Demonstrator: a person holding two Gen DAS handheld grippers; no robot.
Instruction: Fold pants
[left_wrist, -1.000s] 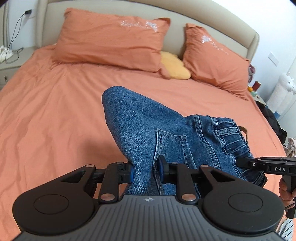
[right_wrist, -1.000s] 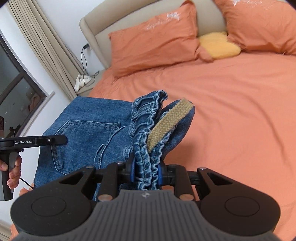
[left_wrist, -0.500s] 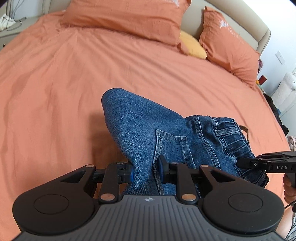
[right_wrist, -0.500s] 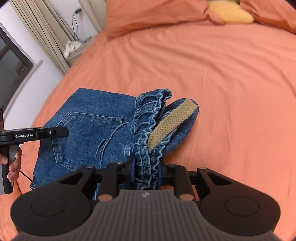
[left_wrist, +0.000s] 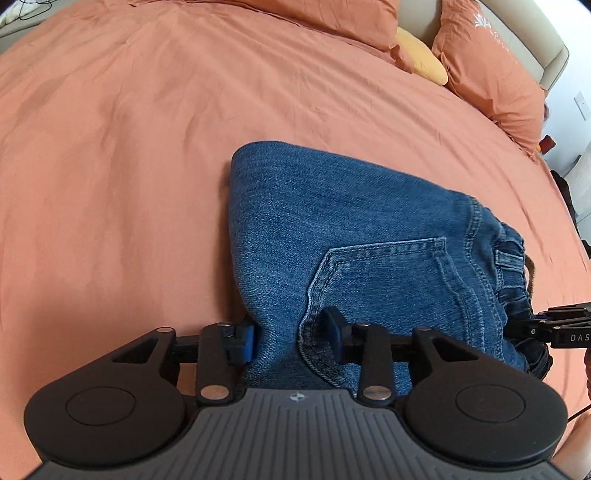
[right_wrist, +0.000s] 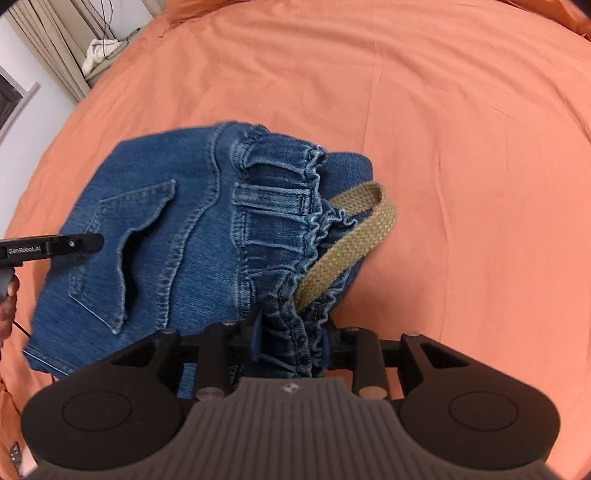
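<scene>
Folded jeans (left_wrist: 351, 229) laid on orange bed (left_wrist: 110, 147) | left gripper (left_wrist: 291, 334) jaws just parted, denim between, pads clear | right gripper (right_wrist: 290, 341) jaws just loosened around waistband (right_wrist: 280, 206).

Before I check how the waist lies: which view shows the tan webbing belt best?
The right wrist view: the tan webbing belt loops out in full beside the elastic waistband. The left wrist view shows only a brown sliver of it behind the waistband.
</scene>
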